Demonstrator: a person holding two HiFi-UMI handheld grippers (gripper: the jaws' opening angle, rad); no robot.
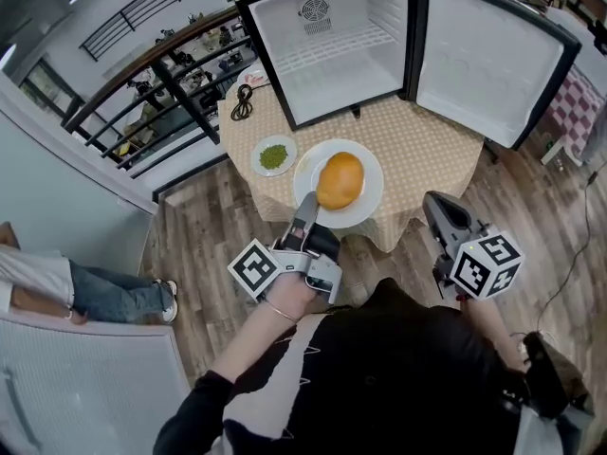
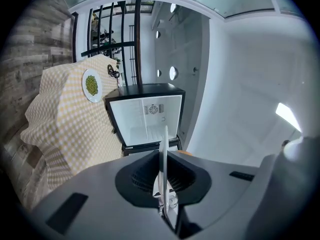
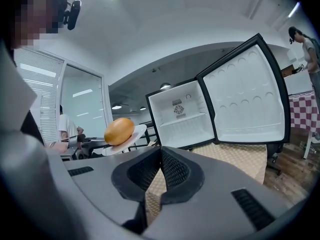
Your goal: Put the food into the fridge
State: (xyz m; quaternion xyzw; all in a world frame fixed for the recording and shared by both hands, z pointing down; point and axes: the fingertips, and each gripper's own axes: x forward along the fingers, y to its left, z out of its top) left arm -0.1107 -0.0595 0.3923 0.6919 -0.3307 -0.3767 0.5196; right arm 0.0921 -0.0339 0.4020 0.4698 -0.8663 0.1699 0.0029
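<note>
A white plate point(image 1: 372, 200) carries a round orange bun point(image 1: 340, 180) over the front edge of the round table point(image 1: 432, 140). My left gripper point(image 1: 308, 209) is shut on the plate's near rim. In the left gripper view the rim point(image 2: 165, 149) shows edge-on as a thin white line between the jaws. The right gripper view shows the bun point(image 3: 119, 131) on the tilted plate point(image 3: 137, 132) off to the left. My right gripper point(image 1: 432, 202) hangs beside the table's right front, shut and empty. The small fridge point(image 1: 332, 50) stands open at the table's back, its shelves bare.
A small plate of green peas point(image 1: 274, 155) sits on the checked cloth left of the bun. The fridge door point(image 1: 484, 60) swings out to the right. A black cable point(image 1: 243, 100) lies by the fridge. A railing point(image 1: 161, 83) runs behind; someone's legs point(image 1: 85, 292) lie on the floor at left.
</note>
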